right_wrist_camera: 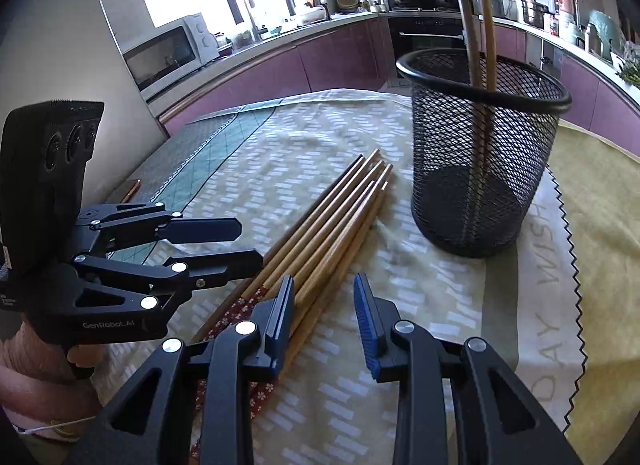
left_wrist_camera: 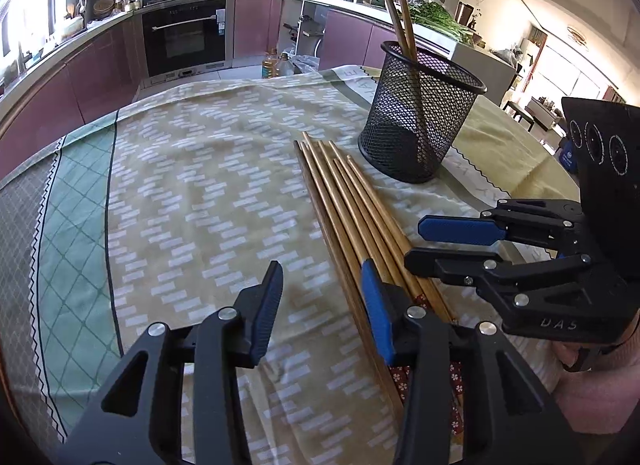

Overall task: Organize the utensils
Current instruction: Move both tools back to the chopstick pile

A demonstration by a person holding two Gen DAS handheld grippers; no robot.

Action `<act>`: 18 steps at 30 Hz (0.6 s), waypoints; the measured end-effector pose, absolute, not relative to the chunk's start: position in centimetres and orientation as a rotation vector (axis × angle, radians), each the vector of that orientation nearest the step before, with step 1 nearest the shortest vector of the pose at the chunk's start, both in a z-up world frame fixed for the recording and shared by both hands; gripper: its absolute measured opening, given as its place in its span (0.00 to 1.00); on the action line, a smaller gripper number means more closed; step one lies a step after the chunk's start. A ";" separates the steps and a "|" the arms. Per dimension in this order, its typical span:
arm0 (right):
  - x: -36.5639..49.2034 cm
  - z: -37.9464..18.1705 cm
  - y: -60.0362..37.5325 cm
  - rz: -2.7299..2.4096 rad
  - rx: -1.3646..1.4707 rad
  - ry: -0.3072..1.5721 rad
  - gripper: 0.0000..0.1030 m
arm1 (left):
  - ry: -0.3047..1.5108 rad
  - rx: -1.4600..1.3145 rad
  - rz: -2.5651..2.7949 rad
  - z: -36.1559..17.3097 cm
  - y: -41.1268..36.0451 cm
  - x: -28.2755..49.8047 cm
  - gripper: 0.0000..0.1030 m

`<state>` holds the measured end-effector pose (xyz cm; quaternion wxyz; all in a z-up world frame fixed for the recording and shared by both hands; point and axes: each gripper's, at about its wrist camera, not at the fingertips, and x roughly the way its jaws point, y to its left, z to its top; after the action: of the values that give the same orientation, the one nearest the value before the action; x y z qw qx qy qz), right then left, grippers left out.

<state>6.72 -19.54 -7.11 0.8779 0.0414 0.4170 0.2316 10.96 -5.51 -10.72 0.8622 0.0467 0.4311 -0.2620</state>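
While both your tongs hang apart, empty: left tongs beside, right tongs over loose chopsticks on worktop, near mesh holder with two inside. Risk: grabbing several at once, bundle scattering; holder tipping if bumped.

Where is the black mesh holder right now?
The mesh holder stands upright on the tablecloth, just beyond the far tips of the loose chopsticks; it sits right of centre in both wrist views, with two chopsticks in it.
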 end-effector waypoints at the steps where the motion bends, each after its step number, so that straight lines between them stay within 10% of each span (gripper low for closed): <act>1: 6.6 -7.2 -19.7 0.482 0.087 0.869 0.29 | 0.908 0.097 -0.551 -10.8 -5.5 10.9 0.38; 18: 7.0 -7.5 -20.4 0.450 0.104 0.886 0.27 | 0.918 0.108 -0.548 -11.0 -5.6 11.4 0.34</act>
<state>7.05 -20.40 -7.50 0.8779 0.0499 0.4246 0.2157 11.35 -5.56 -11.03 0.8592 0.0514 0.4372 -0.2608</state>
